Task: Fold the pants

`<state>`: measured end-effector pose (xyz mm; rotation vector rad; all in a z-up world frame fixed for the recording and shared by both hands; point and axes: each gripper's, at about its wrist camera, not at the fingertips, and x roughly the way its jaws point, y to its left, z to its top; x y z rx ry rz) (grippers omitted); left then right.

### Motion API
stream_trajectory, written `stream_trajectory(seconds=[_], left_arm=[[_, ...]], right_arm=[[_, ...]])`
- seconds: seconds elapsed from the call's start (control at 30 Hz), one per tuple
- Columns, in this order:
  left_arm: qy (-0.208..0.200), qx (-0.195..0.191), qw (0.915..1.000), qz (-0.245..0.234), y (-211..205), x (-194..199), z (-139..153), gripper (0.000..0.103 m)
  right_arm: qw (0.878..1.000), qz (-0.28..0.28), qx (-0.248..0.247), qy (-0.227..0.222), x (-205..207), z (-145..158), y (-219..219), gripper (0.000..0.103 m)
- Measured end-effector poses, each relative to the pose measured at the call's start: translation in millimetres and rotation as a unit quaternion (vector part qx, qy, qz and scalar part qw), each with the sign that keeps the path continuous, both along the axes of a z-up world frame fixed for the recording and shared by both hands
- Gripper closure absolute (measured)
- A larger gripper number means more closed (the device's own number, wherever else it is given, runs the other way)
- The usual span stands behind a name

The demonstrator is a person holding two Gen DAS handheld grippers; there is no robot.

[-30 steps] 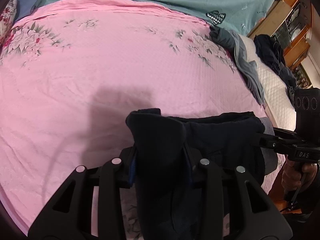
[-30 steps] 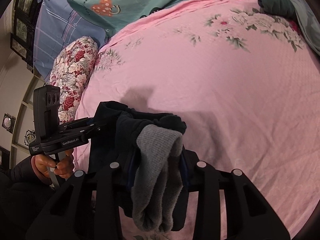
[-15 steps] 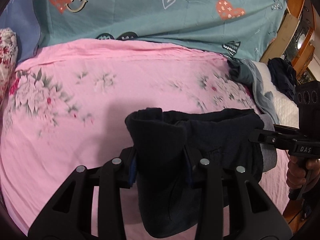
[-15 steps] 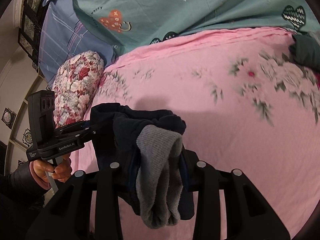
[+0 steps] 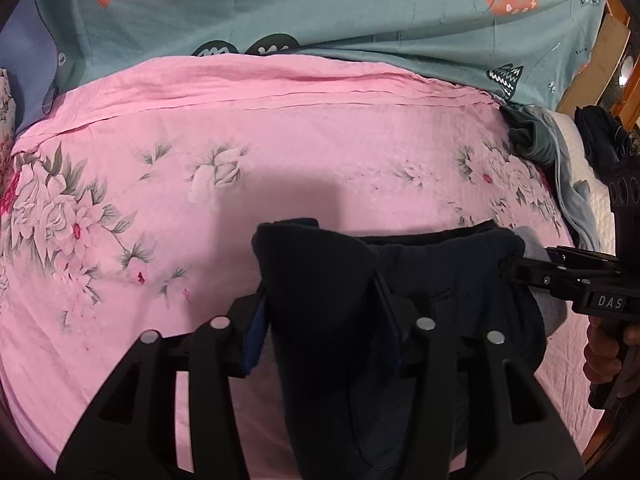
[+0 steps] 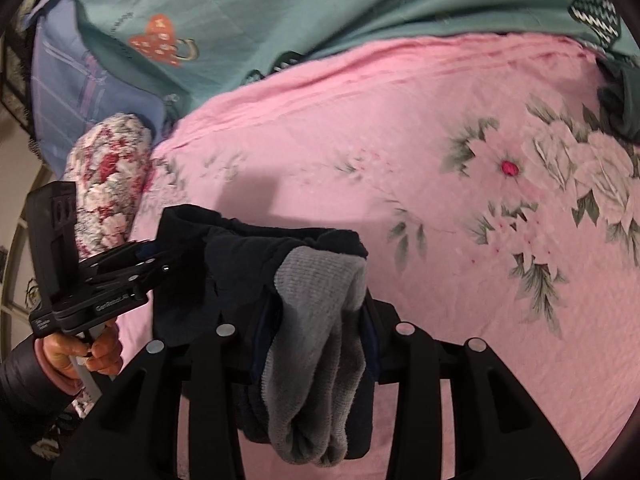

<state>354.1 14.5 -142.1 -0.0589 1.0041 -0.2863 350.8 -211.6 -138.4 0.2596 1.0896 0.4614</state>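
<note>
The dark navy pants [image 5: 440,276] with a grey inner lining [image 6: 320,320] hang stretched between my two grippers above the pink floral bedspread [image 5: 280,152]. My left gripper [image 5: 320,312] is shut on one end of the waistband, cloth bunched between its jaws. My right gripper [image 6: 316,320] is shut on the other end, where the grey lining folds out. The right gripper also shows in the left wrist view [image 5: 528,268], and the left gripper in the right wrist view [image 6: 160,264]. The legs hang below, out of sight.
A teal sheet with hearts [image 5: 320,8] lies at the far side of the bed. A floral pillow [image 6: 108,184] and blue pillow [image 6: 80,92] sit at the left. Grey clothes [image 5: 536,140] lie at the bed's right edge, wooden furniture [image 5: 612,52] beyond.
Both grippers have lifted and tilted up with the pants, so more of the teal sheet and the far side of the bed shows. The grip on the waistband is unchanged.
</note>
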Motion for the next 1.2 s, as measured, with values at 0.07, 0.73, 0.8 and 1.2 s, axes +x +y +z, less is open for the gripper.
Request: stream_trajectory(seconds=[0.07,0.73,0.8,1.2], left_arm=[[-0.021,0.015,0.9996,0.010,6,-4,11,0.043],[-0.027,0.023,0.9992,-0.017,-18,8,-13,0.073],[-0.034,0.037,0.9982,-0.033,-21,7,-16,0.073],[-0.062,0.002,0.9980,-0.009,28,-69,34,0.051]], right_arm=[[0.999,-0.014,-0.030,0.005,2,-4,-1,0.052],[1.000,-0.019,-0.003,0.004,1,-11,7,0.103],[0.999,-0.020,0.026,0.011,1,-20,-5,0.103],[0.996,0.036,-0.013,-0.078,-60,53,42,0.095]])
